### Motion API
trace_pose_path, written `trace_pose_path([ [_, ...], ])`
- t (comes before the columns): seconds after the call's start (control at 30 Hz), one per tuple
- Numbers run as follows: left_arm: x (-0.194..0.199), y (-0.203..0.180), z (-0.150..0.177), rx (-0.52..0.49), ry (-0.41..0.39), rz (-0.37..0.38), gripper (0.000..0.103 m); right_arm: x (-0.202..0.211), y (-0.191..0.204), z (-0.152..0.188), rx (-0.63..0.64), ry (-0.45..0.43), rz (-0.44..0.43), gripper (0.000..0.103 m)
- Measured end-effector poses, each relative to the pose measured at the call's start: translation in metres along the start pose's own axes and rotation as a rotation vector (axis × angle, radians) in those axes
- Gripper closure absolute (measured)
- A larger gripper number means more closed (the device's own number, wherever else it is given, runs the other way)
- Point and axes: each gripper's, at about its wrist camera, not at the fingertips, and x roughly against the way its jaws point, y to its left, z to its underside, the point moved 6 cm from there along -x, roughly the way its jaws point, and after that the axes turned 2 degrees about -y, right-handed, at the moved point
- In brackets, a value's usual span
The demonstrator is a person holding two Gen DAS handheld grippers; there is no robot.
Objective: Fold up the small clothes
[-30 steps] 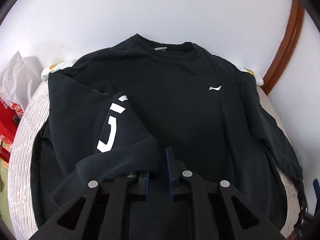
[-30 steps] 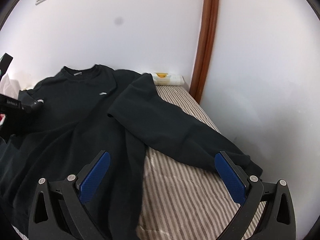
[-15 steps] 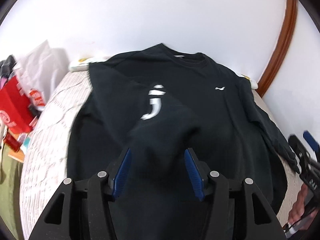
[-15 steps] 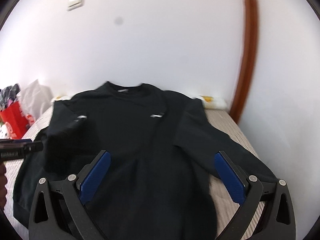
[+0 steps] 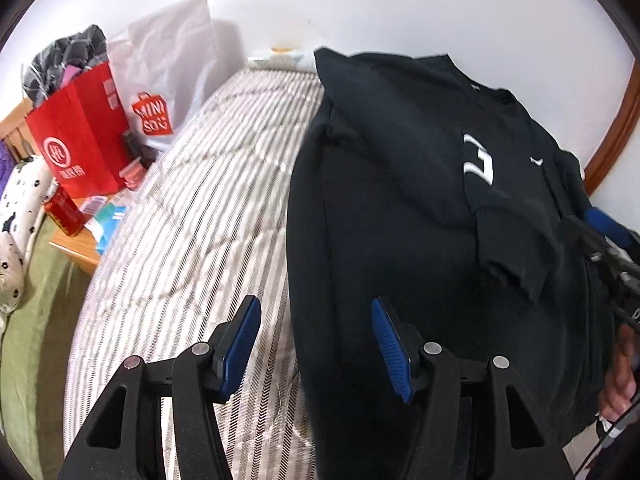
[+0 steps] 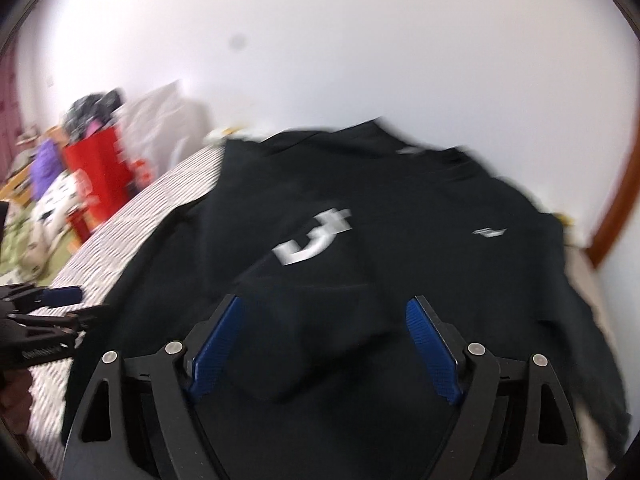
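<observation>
Black sweatshirt [image 5: 392, 200] lay flat on striped bed [image 5: 192, 216], one sleeve [image 5: 508, 216] folded across chest. Left gripper [image 5: 316, 340] over garment's side edge, fingers spread, pinching nothing, just opened. Right gripper [image 6: 324, 344] above sleeve cuff, fingers spread, just narrowing, nothing gripped. Red bag [image 5: 80, 132] beside bed.

Black sweatshirt [image 5: 380, 208] lies flat on the striped bed, one sleeve [image 5: 480, 184] folded across its chest.

We see the left gripper [image 5: 316, 340] with its jaws apart and nothing between them, having just opened, above the black sweatshirt's [image 5: 400, 208] edge on the striped bed [image 5: 192, 216]. One sleeve [image 5: 496, 200] lies folded across the chest.
</observation>
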Motion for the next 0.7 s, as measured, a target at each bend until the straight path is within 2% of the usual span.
trace_pose_path([
  [0.07, -0.006, 0.001, 0.005, -0.004, 0.002, 0.016, 0.048, -0.017, 0.016, 0.006, 0.013, 0.052, -0.079, 0.02],
  [0.13, -0.012, 0.002, 0.008, -0.009, 0.0, 0.032, 0.048, -0.031, 0.031, 0.015, 0.024, 0.095, -0.114, 0.019],
  [0.3, -0.016, -0.002, 0.012, -0.036, -0.021, 0.044, 0.045, -0.063, 0.048, 0.035, 0.128, 0.155, -0.045, 0.018],
  [0.4, -0.018, -0.009, 0.014, -0.062, -0.029, 0.038, 0.044, -0.068, 0.05, 0.039, 0.174, 0.165, -0.037, 0.018],
  [0.47, -0.018, -0.01, 0.015, -0.063, -0.041, 0.03, 0.042, -0.065, 0.05, 0.038, 0.197, 0.149, -0.04, 0.034],
  [0.5, -0.018, -0.011, 0.014, -0.062, -0.044, 0.026, 0.042, -0.065, 0.048, 0.037, 0.205, 0.142, -0.031, 0.049],
  [0.57, -0.019, -0.013, 0.013, -0.063, -0.049, 0.017, 0.042, -0.064, 0.041, 0.033, 0.21, 0.126, -0.034, 0.072],
  [0.6, -0.02, -0.013, 0.013, -0.064, -0.051, 0.014, 0.042, -0.062, 0.033, 0.03, 0.204, 0.116, -0.035, 0.088],
  [0.7, -0.02, -0.014, 0.014, -0.075, -0.061, 0.002, 0.041, -0.052, 0.002, 0.015, 0.117, 0.085, -0.073, 0.094],
])
